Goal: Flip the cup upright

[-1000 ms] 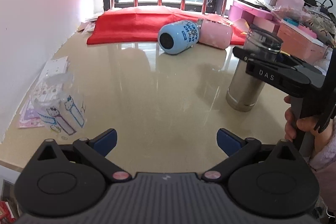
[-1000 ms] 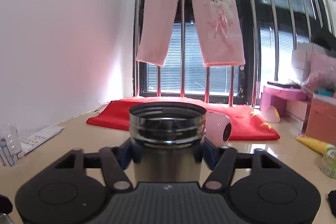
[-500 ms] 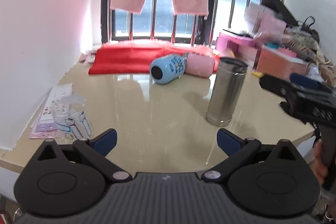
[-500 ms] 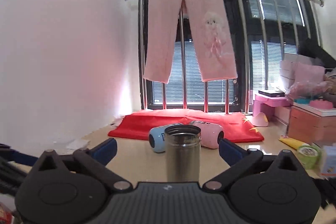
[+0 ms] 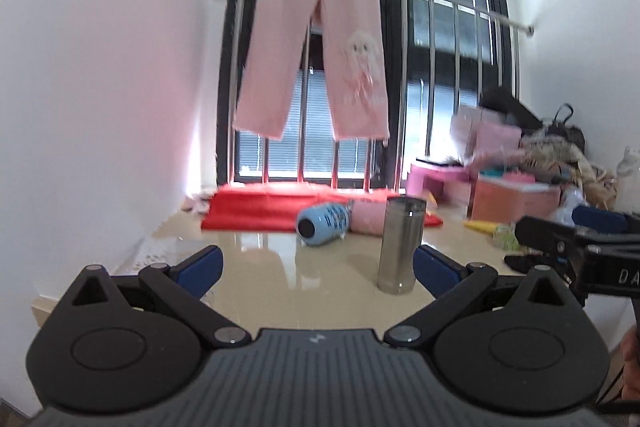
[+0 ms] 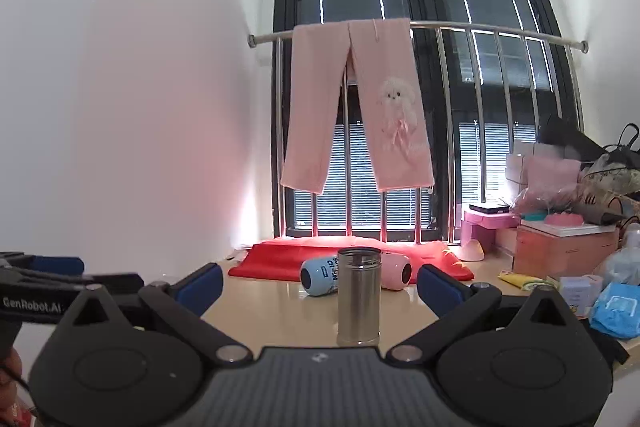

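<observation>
Steel cup (image 6: 358, 295) stands upright, apart, ahead of spread right claw (image 6: 320, 283).

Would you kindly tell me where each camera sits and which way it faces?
Left wrist: on the left gripper, facing the window; steel cup ahead-right, right gripper at the right edge.
Right wrist: on the right gripper, facing the window; cup dead ahead, left gripper at the left edge.
Shared: upright cup, blue bottle, pink trousers.
</observation>
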The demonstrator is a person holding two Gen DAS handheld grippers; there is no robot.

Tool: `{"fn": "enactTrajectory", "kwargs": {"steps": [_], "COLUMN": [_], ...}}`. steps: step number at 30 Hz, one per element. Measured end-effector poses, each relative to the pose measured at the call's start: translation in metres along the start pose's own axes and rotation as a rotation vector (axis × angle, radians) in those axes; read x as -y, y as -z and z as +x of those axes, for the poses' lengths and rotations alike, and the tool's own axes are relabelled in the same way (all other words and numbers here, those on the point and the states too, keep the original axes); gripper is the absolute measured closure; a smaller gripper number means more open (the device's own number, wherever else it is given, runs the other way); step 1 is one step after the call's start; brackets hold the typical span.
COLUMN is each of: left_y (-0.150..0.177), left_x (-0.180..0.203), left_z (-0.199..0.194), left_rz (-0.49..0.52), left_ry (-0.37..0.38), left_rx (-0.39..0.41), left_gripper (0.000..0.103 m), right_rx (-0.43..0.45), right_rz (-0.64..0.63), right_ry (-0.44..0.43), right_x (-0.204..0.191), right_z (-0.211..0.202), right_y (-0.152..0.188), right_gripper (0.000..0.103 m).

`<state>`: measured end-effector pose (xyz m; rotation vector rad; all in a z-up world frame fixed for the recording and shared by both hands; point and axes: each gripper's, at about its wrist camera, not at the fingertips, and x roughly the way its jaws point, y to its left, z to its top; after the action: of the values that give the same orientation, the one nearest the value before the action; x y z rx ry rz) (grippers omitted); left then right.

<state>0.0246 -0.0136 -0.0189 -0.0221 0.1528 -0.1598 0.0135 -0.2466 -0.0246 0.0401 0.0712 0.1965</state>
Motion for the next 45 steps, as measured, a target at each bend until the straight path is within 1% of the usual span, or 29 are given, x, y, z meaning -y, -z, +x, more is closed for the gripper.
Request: {"fn": "enactTrajectory", "kwargs": {"steps": [3,6,24,45], "left_y": [-0.003,-0.002,0.003,0.003], "left_x": [0.002,0.004,-0.004,-0.006], "left_z": [-0.011,-0.015,-0.019,-0.020], "left_rz": [0.016,0.018,-0.004,-0.012], "left_ry": [0.004,0.008,0.019,0.007], "left_rx": [0.037,0.049,0.047,0.041], "left_gripper": [0.000,0.000,0.000,0.000], "right_rx": [-0.001,0.010,0.001,-0.006], "right_rz": [0.004,-0.002,0.008,0.010], "right_ry": [-0.002,0.009,0.006,0.004], "right_x": [-0.001,0.000,0.001,-0.001], "right_z": [-0.011,-0.013,-0.012,-0.011], "right_y": [-0.002,-0.004,-0.003,-0.002], "right_gripper": [0.000,0.000,0.000,0.000]}}
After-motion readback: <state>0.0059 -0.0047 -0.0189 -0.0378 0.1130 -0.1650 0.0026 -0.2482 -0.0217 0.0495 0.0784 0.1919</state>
